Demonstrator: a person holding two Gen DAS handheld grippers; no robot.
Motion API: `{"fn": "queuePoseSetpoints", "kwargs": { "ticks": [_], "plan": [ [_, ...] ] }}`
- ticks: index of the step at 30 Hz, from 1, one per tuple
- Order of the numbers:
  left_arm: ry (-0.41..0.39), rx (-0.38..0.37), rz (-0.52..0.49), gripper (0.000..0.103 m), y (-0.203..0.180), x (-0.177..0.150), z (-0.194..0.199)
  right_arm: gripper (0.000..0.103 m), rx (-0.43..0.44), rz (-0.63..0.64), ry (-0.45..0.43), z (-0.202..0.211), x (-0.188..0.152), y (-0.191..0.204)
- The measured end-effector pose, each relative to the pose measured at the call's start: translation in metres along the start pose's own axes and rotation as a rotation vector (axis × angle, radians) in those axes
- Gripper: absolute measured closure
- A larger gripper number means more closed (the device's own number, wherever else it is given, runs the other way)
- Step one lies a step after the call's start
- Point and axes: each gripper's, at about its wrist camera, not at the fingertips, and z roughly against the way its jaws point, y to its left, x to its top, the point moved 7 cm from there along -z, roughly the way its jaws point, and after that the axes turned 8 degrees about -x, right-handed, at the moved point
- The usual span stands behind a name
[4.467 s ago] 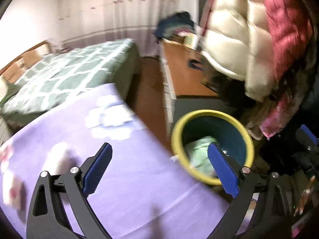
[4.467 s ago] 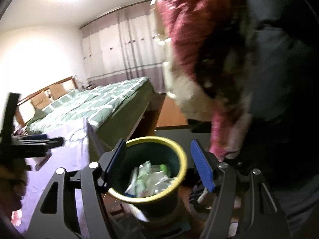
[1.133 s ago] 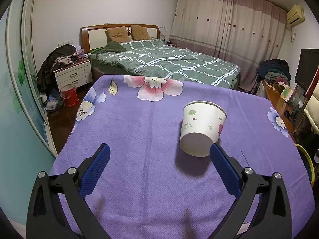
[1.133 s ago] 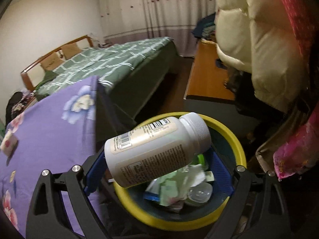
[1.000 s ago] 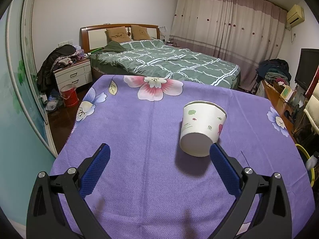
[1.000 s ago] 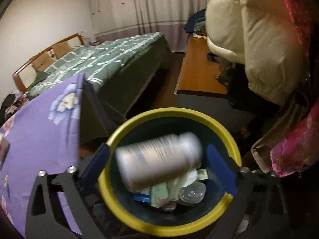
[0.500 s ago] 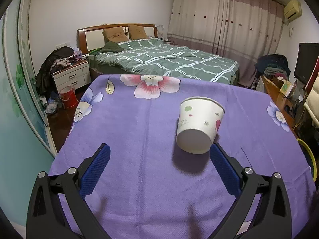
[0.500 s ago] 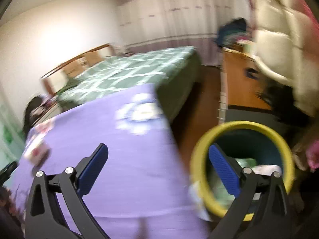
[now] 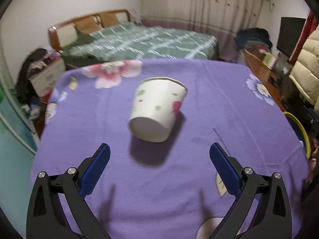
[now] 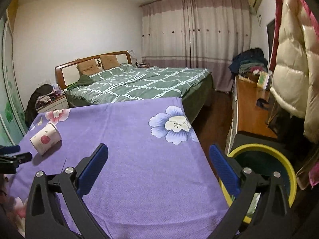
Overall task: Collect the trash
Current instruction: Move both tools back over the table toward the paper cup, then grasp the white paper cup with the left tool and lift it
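Table: purple flowered cloth (image 10: 129, 159) right under me, green checked bed (image 10: 139, 83) beyond it, curtains on the far wall.
Bin: yellow-rimmed bin (image 10: 287, 165) off the table's right edge.
Cup: paper cup (image 9: 157, 109) lies tipped on the cloth, base toward me.
Left gripper (image 9: 159, 171): I see fingers spread wide, empty, hovering near the cup.
Right gripper (image 10: 157, 169): spread wide, empty, over the table's right edge.
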Motion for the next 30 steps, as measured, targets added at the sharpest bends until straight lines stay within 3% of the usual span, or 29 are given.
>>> {"fn": "queuePoseSetpoints", "kwargs": {
  "ticks": [10,16,22,30],
  "plan": [
    [0.102,-0.022,-0.009,0.005,0.013,0.055,-0.051,0.007,0.008,-0.019,0.018,-0.003,-0.002,-0.003],
    [0.161,-0.029,-0.014,0.005,0.02,0.071,-0.074,0.007,0.006,-0.019,0.03,-0.006,-0.004,-0.005],
    [0.248,-0.059,-0.04,0.023,0.02,0.067,-0.092,0.007,0.006,-0.018,0.034,-0.007,-0.004,-0.004],
    [0.26,-0.081,-0.071,0.037,0.018,0.066,-0.093,0.007,0.007,-0.019,0.036,-0.007,-0.004,-0.004]
  ]
}}
